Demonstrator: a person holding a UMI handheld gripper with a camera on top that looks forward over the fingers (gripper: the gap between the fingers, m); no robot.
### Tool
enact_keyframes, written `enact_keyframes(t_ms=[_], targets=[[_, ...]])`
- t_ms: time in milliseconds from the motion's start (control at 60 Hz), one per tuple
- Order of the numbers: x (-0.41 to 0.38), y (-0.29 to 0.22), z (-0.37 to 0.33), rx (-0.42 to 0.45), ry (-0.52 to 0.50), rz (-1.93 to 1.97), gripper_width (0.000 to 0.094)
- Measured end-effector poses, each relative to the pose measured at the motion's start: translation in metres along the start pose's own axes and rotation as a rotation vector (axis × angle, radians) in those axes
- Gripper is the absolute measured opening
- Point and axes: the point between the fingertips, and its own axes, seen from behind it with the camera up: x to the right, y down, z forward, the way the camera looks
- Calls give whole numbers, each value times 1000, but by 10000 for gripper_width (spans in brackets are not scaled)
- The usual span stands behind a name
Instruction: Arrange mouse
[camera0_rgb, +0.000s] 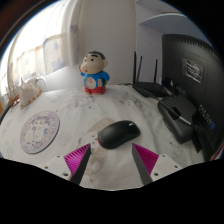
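Note:
A black computer mouse (120, 133) lies on the pale marbled table (70, 105), just ahead of my fingers and slightly toward the right one. My gripper (112, 160) is open, its magenta pads (77, 157) spread wide on both sides, with bare table between them. Nothing is held. The mouse rests on the table, apart from both fingertips.
A cartoon boy figurine (95, 72) stands beyond the mouse. A round patterned coaster (41, 131) lies to the left. A black keyboard (183, 113) and monitor (190, 60) stand at the right, and a black router with antennas (149, 82) sits behind.

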Motion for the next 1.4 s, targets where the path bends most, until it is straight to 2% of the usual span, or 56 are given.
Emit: enact_keyframes(t_ms=[433, 750, 817, 900, 950, 1183, 1317, 1400], targets=[[-4, -44, 77, -5, 17, 12, 865], [-17, -74, 117, -3, -48, -14, 845], [-18, -78, 121, 0, -59, -26, 784], [-16, -79, 124, -1, -56, -27, 638], [-15, -80, 124, 1, -57, -26, 515], [-10, -88, 119, -8, -40, -54, 464], [-22, -134, 77, 40, -24, -42, 463], [-54, -166, 42, 67, -53, -13, 460]])
